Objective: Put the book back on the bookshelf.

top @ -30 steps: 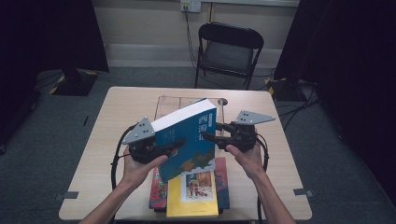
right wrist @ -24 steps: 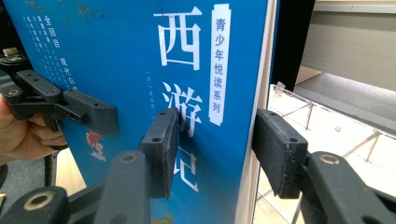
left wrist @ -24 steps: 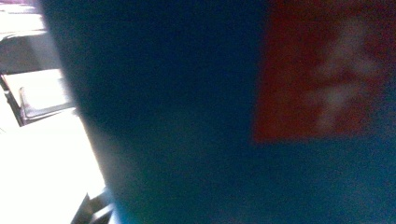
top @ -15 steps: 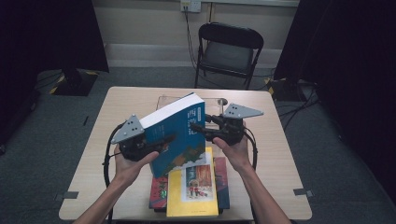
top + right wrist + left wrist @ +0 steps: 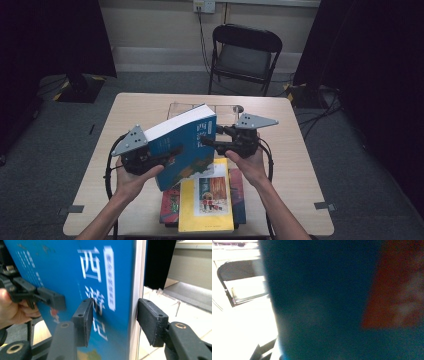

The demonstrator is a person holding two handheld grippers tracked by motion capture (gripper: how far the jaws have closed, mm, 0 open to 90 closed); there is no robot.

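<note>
A thick blue book point(image 5: 185, 145) with white lettering is held tilted in the air over the table. My left gripper point(image 5: 170, 152) is shut on its lower left part, with one finger point(image 5: 50, 300) pressed flat on the cover. The blurred blue cover point(image 5: 324, 302) is close in the left gripper view. My right gripper point(image 5: 210, 136) straddles the book's upper right edge. Its jaws have just been opening. In the right gripper view point(image 5: 117, 315) one pad point(image 5: 83, 317) lies near the cover point(image 5: 100, 277), and the other pad point(image 5: 151, 321) stands off the page edge with a gap.
Under the lifted book lies a stack with a yellow book point(image 5: 207, 200) on top and a red one point(image 5: 170, 205) beneath, near the front edge of the wooden table point(image 5: 300, 165). A clear stand point(image 5: 225, 107) sits at the back. A black folding chair point(image 5: 245, 55) stands beyond.
Both hands have carried the blue book a little to the left. It stays tilted above the stack.
</note>
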